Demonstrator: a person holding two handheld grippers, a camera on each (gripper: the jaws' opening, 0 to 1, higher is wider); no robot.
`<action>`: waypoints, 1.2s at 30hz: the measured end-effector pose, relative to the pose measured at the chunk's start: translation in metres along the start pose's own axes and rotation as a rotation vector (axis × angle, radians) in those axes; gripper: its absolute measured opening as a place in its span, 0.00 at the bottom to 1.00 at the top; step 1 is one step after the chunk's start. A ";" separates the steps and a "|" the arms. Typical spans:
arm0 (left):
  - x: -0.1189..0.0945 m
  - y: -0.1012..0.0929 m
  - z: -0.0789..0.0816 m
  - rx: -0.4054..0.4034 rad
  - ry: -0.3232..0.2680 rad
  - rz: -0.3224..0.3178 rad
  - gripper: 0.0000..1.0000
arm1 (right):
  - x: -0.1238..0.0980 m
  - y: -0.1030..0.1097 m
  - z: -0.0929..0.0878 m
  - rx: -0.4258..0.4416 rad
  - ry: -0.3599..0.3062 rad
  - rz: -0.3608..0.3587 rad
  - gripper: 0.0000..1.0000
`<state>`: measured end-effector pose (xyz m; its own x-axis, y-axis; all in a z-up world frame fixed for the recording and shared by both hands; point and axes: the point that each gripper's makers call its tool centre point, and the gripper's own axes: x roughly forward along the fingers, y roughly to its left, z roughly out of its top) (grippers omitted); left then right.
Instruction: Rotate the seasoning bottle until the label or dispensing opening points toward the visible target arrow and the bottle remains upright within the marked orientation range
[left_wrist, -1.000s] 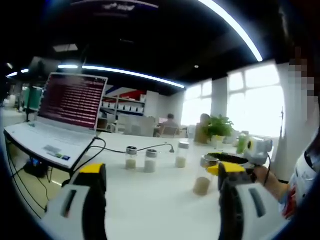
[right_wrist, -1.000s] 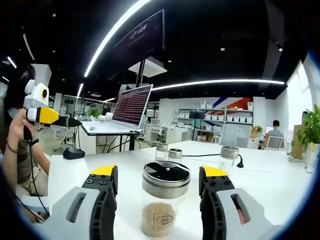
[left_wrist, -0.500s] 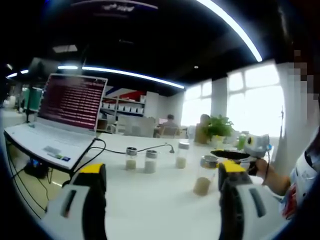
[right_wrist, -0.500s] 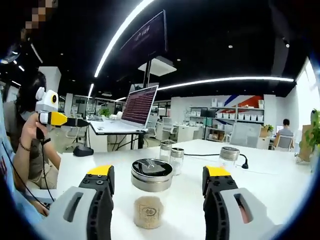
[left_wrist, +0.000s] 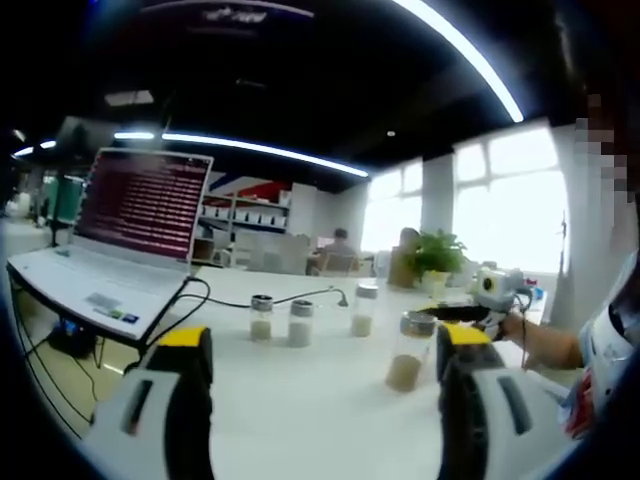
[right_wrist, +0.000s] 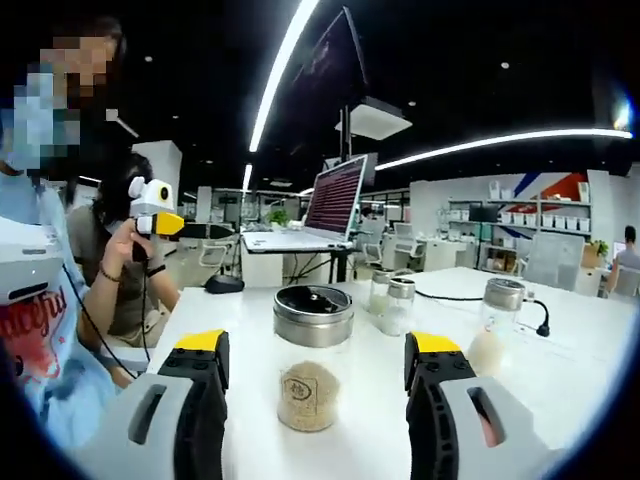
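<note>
Since a second ago the right gripper (right_wrist: 312, 375) has backed off the seasoning bottle (right_wrist: 312, 370); in the left gripper view it (left_wrist: 482, 300) sits further behind the bottle (left_wrist: 410, 352) than before. Right jaws spread wide, holding nothing, bottle standing between them but clear of both. Bottle upright on the white tabletop (right_wrist: 560, 370), metal lid on, pale grains low inside, small label facing the right gripper view. Left gripper (left_wrist: 320, 385) unchanged: jaws wide apart, nothing held, bottle ahead near its right jaw. Three smaller jars (left_wrist: 300, 322) stand in a row further back on the tabletop, black cable (left_wrist: 310, 293) behind them. Open laptop (left_wrist: 125, 235) on the left edge, screen lit. Potted plant (left_wrist: 436, 256) beyond. A hand (left_wrist: 540, 345) holds the right gripper.
</note>
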<state>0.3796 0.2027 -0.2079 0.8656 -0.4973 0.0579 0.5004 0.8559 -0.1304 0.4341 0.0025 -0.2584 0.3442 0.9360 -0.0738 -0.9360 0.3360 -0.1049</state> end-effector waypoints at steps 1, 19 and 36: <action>0.000 0.000 0.000 0.001 -0.001 0.000 0.98 | 0.001 0.000 0.004 0.015 -0.020 0.033 0.73; 0.000 0.002 -0.001 0.003 0.006 -0.001 0.98 | 0.021 -0.004 -0.004 0.053 -0.050 0.399 0.47; 0.003 0.003 -0.001 0.004 0.016 -0.002 0.98 | 0.029 0.004 0.013 0.133 -0.109 0.508 0.41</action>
<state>0.3836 0.2039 -0.2096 0.8642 -0.5014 0.0426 0.5025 0.8553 -0.1268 0.4398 0.0322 -0.2476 -0.1580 0.9872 0.0218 -0.9863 -0.1588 0.0442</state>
